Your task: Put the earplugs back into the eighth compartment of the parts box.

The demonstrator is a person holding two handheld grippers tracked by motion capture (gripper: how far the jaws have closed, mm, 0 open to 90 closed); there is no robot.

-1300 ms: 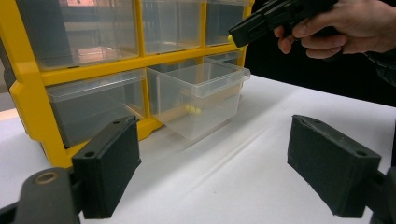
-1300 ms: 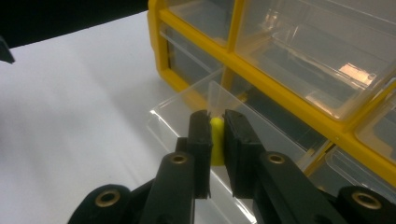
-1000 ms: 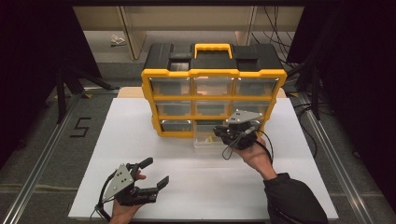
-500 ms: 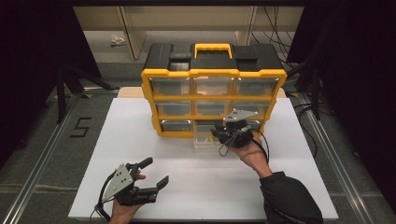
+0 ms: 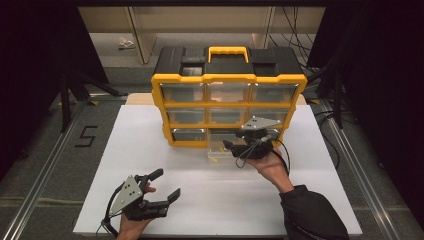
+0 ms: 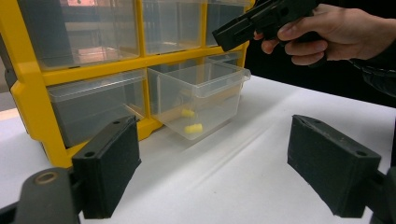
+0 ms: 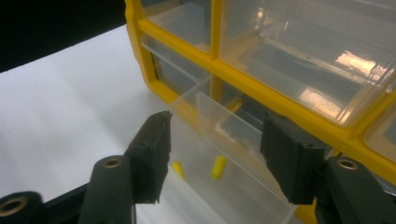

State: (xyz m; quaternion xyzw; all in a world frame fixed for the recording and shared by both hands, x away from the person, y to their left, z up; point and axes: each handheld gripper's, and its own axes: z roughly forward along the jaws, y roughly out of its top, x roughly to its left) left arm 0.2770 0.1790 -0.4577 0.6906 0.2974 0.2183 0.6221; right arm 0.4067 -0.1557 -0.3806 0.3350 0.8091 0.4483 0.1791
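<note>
A yellow-and-black organizer box (image 5: 229,95) stands upright on a white board (image 5: 150,150) laid over the table, its clear drawers facing the person. The middle drawer of the bottom row (image 5: 222,152) is pulled part way out onto the board; the other drawers sit flush in the frame. In the left gripper view this drawer (image 6: 201,95) juts out from the yellow frame, and two small yellow pieces (image 6: 192,128) lie on its floor, one just behind the other. The right gripper view looks down into the same drawer (image 7: 219,154) and shows the two yellow pieces (image 7: 218,167) near each other but apart. The right gripper (image 5: 246,146) hovers just above the drawer's open top, held in the person's right hand (image 5: 272,167), a dark sleeve (image 5: 312,215) behind it. Its jaws have just been opening; they now stand spread with nothing between the pads, which touch neither the drawer wall nor the pieces below. The left gripper (image 5: 162,187) rests low at the near left part of the board, well apart from the box, held in the left hand (image 5: 131,227). Its jaws are wide apart and empty, pointing toward the drawer. A black "5" (image 5: 86,136) marks the floor left of the board.
</note>
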